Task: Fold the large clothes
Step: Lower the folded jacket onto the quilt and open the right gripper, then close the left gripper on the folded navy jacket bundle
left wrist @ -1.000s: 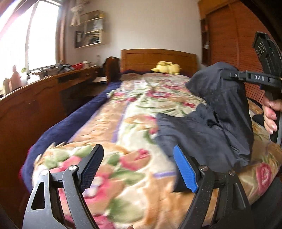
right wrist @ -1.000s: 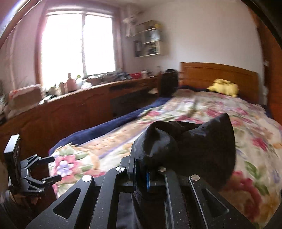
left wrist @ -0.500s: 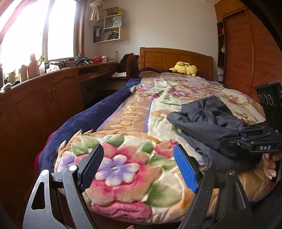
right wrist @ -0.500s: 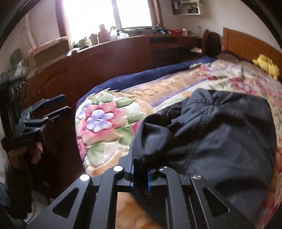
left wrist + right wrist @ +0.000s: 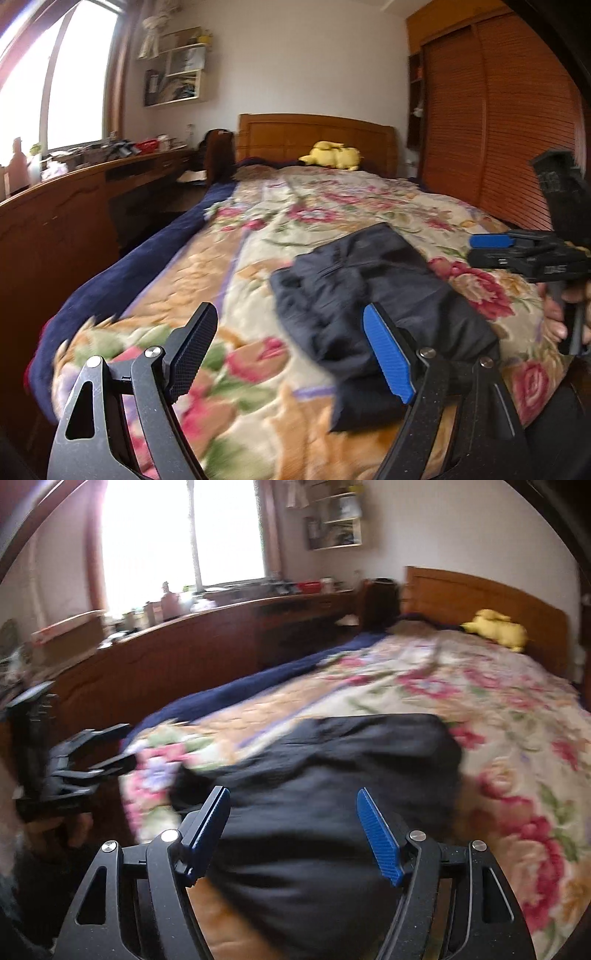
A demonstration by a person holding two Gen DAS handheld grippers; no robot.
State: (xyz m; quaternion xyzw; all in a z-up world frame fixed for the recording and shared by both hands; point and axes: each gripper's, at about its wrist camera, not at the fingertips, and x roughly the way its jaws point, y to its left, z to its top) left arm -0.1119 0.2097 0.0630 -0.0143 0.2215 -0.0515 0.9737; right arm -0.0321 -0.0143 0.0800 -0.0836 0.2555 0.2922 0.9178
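the dark garment [image 5: 373, 295] lies in a loose, bunched heap on the flowered blanket [image 5: 306, 206] near the foot of the bed, toward the right side. in the left wrist view it sits around 4 o'clock; in the right wrist view it fills the lower middle, right in front of my fingers. it looks roughly doubled over, but the edges are uneven and rumpled, so i judge the fold only partly done: it wants smoothing and at least one more fold.

my right gripper [image 5: 291, 830] has just been opening. its jaws stand wide now, with cloth showing beyond the gap but neither pad pressing on it, so i take the garment as released. my left gripper [image 5: 291, 350] is also wide and holds nothing, hovering over the blanket at about 6 o'clock, beside the heap's left edge.

the left wrist view shows the garment's creases and a seam, the right gripper from the side at 3 o'clock, and the wardrobe doors [image 5: 498, 122] behind. the right wrist view, more blurred, shows the window [image 5: 184, 535], the long wooden desk [image 5: 184, 653] and the left gripper at 9 o'clock. both show the yellow plush toy [image 5: 332, 155] by the headboard.
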